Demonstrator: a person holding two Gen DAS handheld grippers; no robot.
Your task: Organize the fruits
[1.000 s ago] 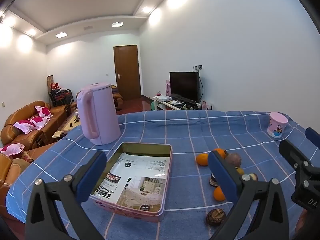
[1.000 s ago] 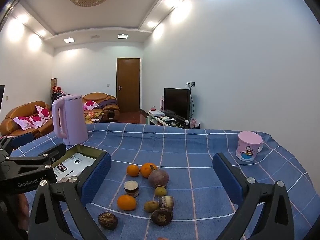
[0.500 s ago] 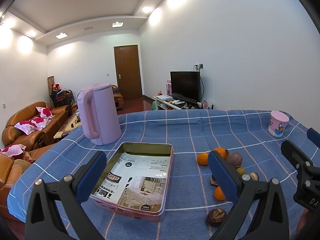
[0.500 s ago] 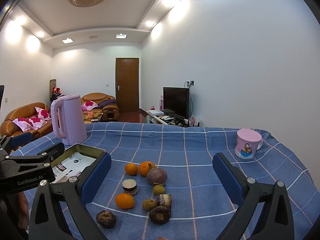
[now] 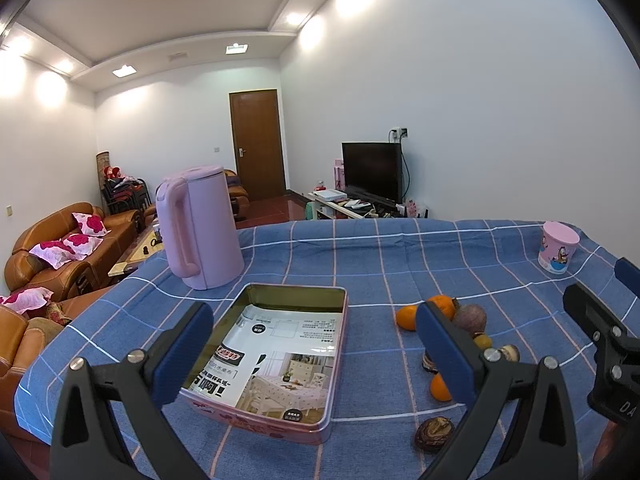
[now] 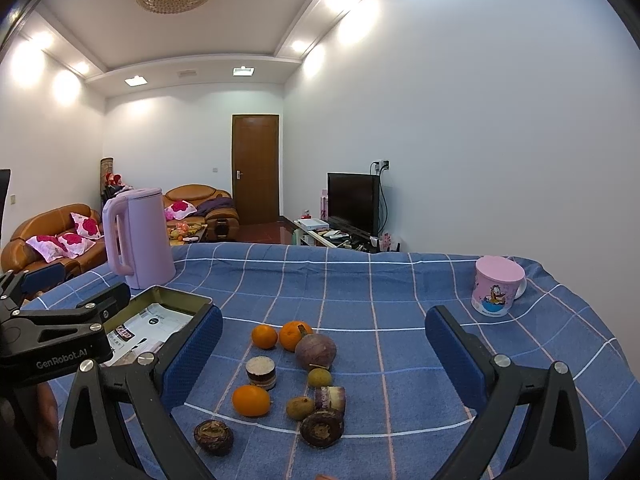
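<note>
On the blue checked tablecloth (image 6: 400, 320): three oranges (image 6: 251, 400), one round purple fruit (image 6: 315, 351), two small green fruits (image 6: 300, 407), two cut cylindrical pieces (image 6: 261, 372), and two dark brown wrinkled fruits (image 6: 213, 436), all clustered at 6 o'clock; one tin tray (image 5: 280, 364); one pink kettle (image 6: 138, 236) at 10 o'clock; one pink cup (image 6: 496, 290) at 3 o'clock.

L wrist view: right finger (image 5: 444, 354) of the L gripper (image 5: 314, 354) covers part of the fruit pile (image 5: 460, 320); one orange (image 5: 439, 388) only half seen. R gripper (image 5: 600, 344) cut off at frame edge. Print on paper in the tin (image 5: 280, 432) too small to read. R wrist view: tin (image 6: 180, 298) mostly hidden behind the L gripper (image 6: 60, 340) and own left finger (image 6: 192, 360). TV-stand clutter (image 6: 336, 236) too small to tell.
</note>
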